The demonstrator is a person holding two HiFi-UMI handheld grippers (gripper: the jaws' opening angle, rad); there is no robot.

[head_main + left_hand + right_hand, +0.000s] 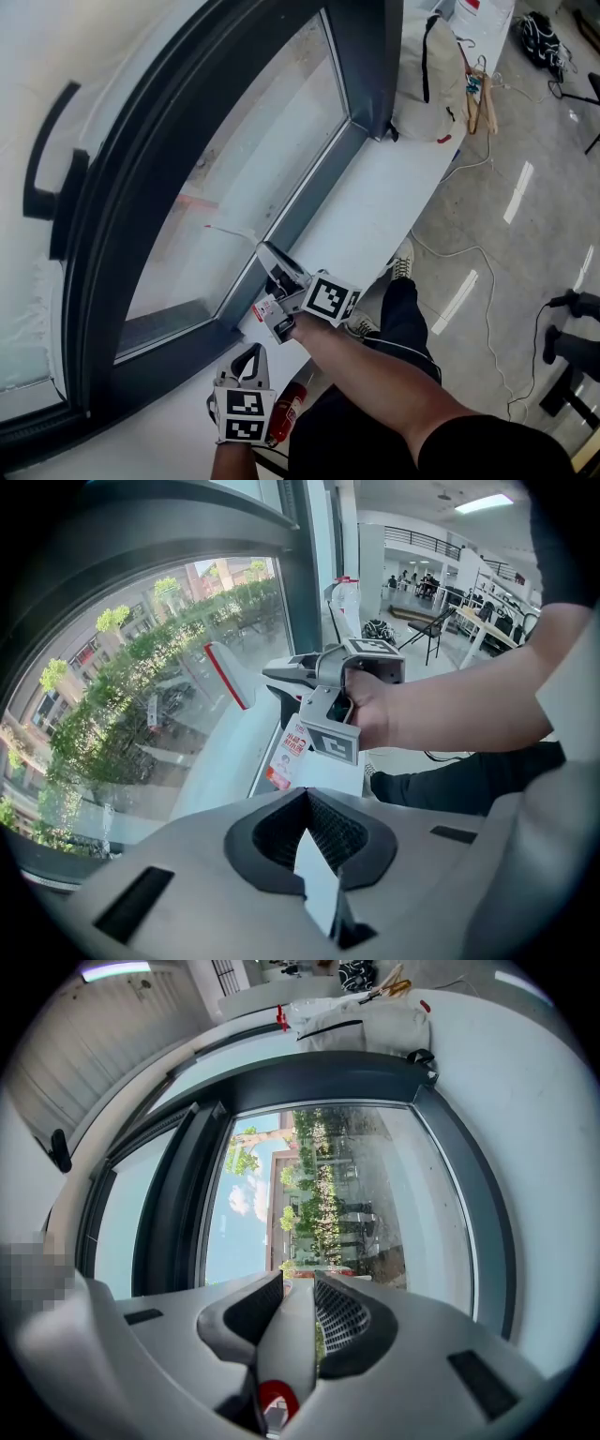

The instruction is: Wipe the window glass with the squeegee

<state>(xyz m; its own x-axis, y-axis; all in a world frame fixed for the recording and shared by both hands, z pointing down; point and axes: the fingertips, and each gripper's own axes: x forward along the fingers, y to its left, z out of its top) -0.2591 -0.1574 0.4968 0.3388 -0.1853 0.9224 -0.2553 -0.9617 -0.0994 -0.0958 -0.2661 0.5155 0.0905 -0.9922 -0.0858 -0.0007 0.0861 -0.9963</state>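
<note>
Right gripper [274, 261]: centre frame, jaws clamping squeegee [232, 231] by handle, reaching blade toward lower part of window glass [253, 141], probably setting up wiping pass.
Left gripper [251, 356]: bottom centre, jaws pressed together, carrying nothing, hanging over sill [375, 206], apparently keeping clear of stroke.

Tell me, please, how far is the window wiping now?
Done: the right gripper is shut on the squeegee. In hand: its blade is at the lower window glass; contact is unclear. Remaining: the wiping itself, since no wiped strip shows. The left gripper is shut and empty.
</note>
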